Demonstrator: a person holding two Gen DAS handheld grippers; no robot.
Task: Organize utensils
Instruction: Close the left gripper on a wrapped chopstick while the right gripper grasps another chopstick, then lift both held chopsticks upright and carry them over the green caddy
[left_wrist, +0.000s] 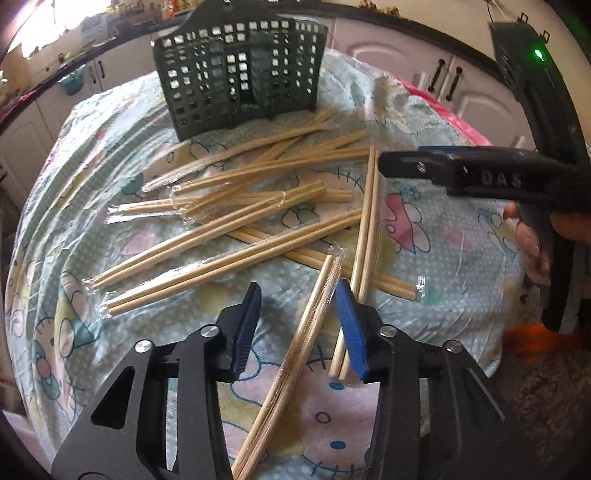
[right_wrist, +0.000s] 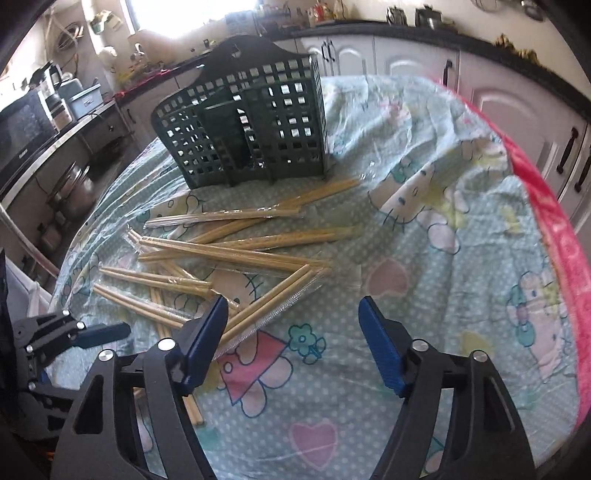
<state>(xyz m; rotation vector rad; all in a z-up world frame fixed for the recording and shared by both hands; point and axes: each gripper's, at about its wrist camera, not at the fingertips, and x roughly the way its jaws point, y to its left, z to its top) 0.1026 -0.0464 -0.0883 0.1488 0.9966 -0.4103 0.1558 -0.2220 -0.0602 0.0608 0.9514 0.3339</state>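
While a heap of wrapped wooden chopstick pairs (left_wrist: 236, 206) lies criss-crossed on the cartoon-print tablecloth (left_wrist: 443, 236), the left gripper (left_wrist: 301, 332) hangs low over the near edge of that heap with its blue-padded jaws apart. One wrapped pair (left_wrist: 295, 354) runs lengthwise through the gap between them, nearer the right-hand pad, and no pad presses on it; a second pair (left_wrist: 364, 236) lies just beside the outer face of that same pad, and whether they touch cannot be told. In the right wrist view the right gripper (right_wrist: 291, 343) also stands released, its jaws wide, with only bare cloth (right_wrist: 461, 280) between the fingers. The ends of a slanting chopstick pair (right_wrist: 273, 299) pass close by its left finger (right_wrist: 205, 332), outside the gap. The left wrist view shows that same gripper from the side at the right (left_wrist: 406, 166), above the cloth, with a person's hand (left_wrist: 528, 240) around its handle. At the far side of the table stands the dark green slotted utensil holder (left_wrist: 240, 70), upright, divided by an inner wall, and no chopsticks show inside it. The nearest pairs lie just in front of its base. Beyond the table, white kitchen cabinets (right_wrist: 406, 62) with dark handles run under a black countertop.
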